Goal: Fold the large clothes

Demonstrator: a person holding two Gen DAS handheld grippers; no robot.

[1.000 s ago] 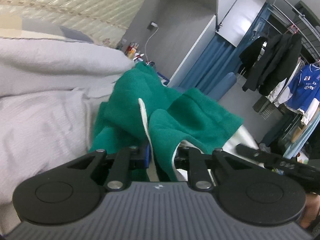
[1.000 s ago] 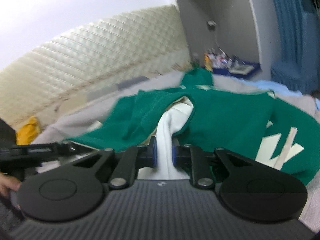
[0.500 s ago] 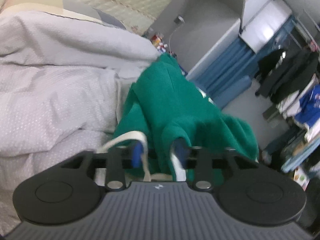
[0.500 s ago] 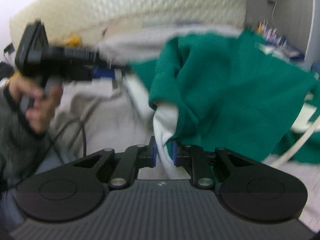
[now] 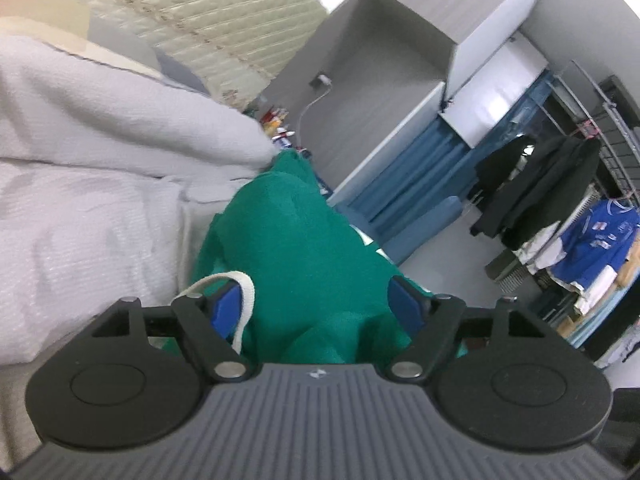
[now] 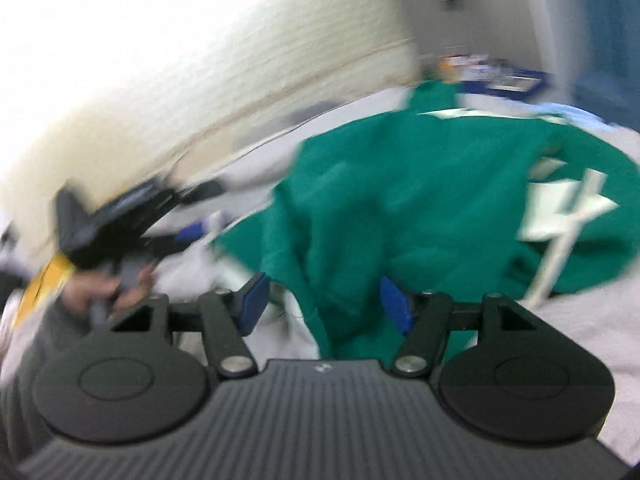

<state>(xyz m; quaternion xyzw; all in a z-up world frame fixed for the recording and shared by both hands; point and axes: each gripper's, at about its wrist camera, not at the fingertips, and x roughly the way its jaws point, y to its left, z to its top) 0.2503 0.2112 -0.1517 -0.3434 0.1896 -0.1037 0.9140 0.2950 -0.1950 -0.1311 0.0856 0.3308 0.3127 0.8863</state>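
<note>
Left wrist view: my left gripper (image 5: 316, 300) has just been opening and its jaws now stand spread. The green hoodie (image 5: 304, 248) lies bunched between and ahead of them on the bed (image 5: 80, 208), but the blue pads do not press on it. The white drawstring (image 5: 240, 292) loops over the left pad. The hoodie's long axis runs away from me toward the grey cabinet (image 5: 360, 92); the quilt piles up on the left, and past the bed's right edge there is open floor. Right wrist view, blurred: my right gripper (image 6: 324, 300) has also just been opening, jaws apart, with a green fold and the white lining (image 6: 296, 320) between them, seemingly loose. The hoodie (image 6: 420, 200) spreads ahead and to the right, its white print (image 6: 560, 216) at the far right. My left hand (image 6: 100, 296) sits off to the left. Judgement: both jaws are equally near; the next grasp wants an outer edge.
</note>
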